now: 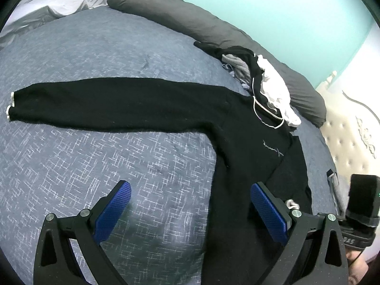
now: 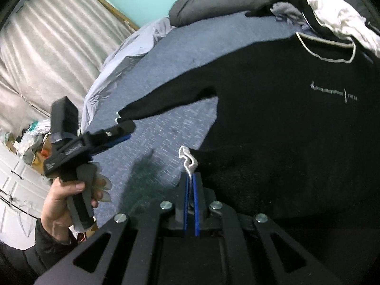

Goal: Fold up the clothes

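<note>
The blue bedspread [image 1: 83, 54] is stretching out under everything I am working on, with a long dark grey bolster [image 1: 190, 16] lying along its far edge against the turquoise wall [image 1: 285, 11]. The black sweater [image 1: 237, 123] is lying flat on the bedspread, front up, its white-trimmed collar pointing toward the bolster and small pale lettering showing on the chest. One sleeve [image 1: 106, 102] is reaching straight out to the side, ending in a white-edged cuff. Just past the collar, a small pile of other clothes [image 1: 268, 80], black, grey and white, is sitting against the bolster and touching the sweater's neckline.

I am holding my left gripper [image 1: 190, 213] above the bedspread beside the sweater's body, its blue pads spread wide apart with nothing between them. My left hand [image 2: 64, 199] is wrapping around its handle.

My right gripper [image 2: 190, 185] is pinching the other sleeve's white cuff [image 2: 188, 159], its blue pads pressed together on the fabric, with the crumpled cuff poking out just beyond the tips, over the sweater's lower body near its side edge.
</note>
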Demonstrator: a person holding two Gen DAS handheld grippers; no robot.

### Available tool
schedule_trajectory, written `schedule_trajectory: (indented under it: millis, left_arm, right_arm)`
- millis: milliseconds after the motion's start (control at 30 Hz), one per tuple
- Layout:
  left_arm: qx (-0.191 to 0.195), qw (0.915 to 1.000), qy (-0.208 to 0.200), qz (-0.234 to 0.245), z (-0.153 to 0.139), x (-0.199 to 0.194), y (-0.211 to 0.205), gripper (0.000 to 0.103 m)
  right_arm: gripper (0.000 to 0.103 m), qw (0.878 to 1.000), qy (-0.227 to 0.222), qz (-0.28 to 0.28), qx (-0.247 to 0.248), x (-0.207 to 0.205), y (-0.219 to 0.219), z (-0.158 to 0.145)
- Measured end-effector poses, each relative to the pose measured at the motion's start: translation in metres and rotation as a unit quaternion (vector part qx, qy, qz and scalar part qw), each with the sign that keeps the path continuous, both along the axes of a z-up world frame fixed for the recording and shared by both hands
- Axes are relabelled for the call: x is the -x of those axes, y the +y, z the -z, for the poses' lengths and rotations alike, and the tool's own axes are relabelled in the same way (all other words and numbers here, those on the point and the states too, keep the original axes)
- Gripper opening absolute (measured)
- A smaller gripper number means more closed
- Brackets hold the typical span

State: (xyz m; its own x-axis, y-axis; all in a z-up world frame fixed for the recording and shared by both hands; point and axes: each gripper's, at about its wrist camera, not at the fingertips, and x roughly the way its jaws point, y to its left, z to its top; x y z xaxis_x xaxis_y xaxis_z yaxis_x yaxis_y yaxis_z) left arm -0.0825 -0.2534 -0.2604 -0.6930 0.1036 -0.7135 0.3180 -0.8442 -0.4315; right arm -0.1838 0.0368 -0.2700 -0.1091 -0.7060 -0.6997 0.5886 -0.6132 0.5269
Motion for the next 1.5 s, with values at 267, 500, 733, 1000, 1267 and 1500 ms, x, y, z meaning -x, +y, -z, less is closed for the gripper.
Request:
schedule_trajectory:
  millis: [267, 500, 733, 1000, 1267, 1500]
  left_arm:
    - [0.002, 0.9999, -0.004, 0.017, 0.003, 0.006, 0.013, 0.103]
    - [0.011, 0.9986, -0.011, 0.051, 0.006, 0.017, 0.041, 0.103]
    - [0.039, 0.9932, -0.033, 0.105, 0.018, 0.033, 0.086, 0.103]
    - [0.073, 0.9849, -0.061, 0.145, 0.036, 0.045, 0.121, 0.103]
    - [0.067, 0.9851, -0.077, 0.138, 0.05, 0.049, 0.121, 0.103]
    - [0.063, 0.9846, -0.089, 0.137, 0.06, 0.052, 0.118, 0.103]
  right_arm:
    - [0.022, 1.0, 0.008, -0.015, -0.012, -0.004, 0.009, 0.001]
    - [0.035, 0.994, 0.049, 0.067, -0.072, 0.018, 0.09, -0.013]
    - [0.039, 0.96, 0.084, 0.168, -0.208, 0.052, 0.185, 0.014]
    - [0.039, 0.925, 0.068, 0.248, -0.281, 0.095, 0.255, 0.053]
    - [0.039, 0.92, 0.08, 0.222, -0.312, 0.128, 0.236, 0.081]
    - [0.039, 0.919, 0.097, 0.223, -0.311, 0.147, 0.228, 0.088]
